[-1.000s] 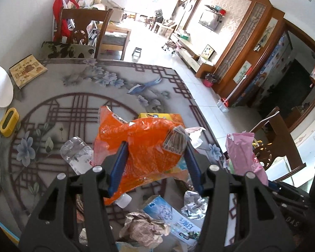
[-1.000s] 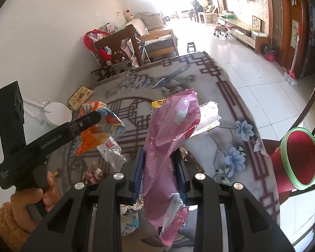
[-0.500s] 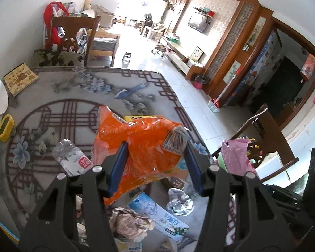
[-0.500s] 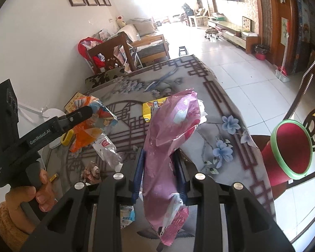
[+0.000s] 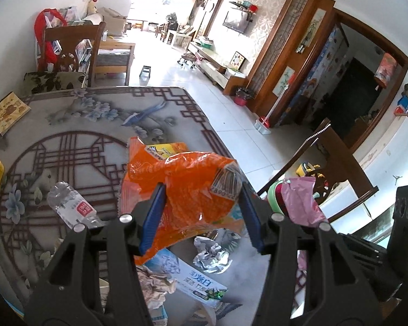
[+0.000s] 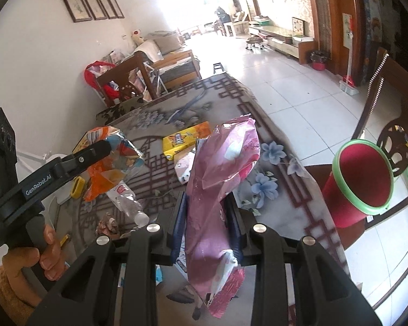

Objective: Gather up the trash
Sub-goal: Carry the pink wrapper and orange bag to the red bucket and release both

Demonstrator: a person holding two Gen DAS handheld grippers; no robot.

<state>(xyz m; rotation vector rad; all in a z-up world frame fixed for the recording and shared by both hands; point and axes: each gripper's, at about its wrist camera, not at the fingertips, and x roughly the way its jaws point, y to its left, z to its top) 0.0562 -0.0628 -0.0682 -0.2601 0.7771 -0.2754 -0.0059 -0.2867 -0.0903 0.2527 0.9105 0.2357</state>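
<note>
L gripper (image 5: 201, 212) clamps an orange snack bag (image 5: 182, 190) above the table (image 5: 95, 114); R gripper (image 6: 208, 222) pinches a pink wrapper (image 6: 220, 174), held up nr the table's right edge. Red bin w/ green rim (image 6: 364, 179) sits off to the right.

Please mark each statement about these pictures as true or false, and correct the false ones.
1. The left gripper holds an orange bag. True.
2. The right gripper holds a clear plastic bottle. False: it grips a pink bag; the bottle lies on the table.
3. The red bin with a green rim stands on the table. False: it is beyond the table's edge.
4. A yellow packet lies on the table. True.
5. Crumpled foil lies on the table. True.
</note>
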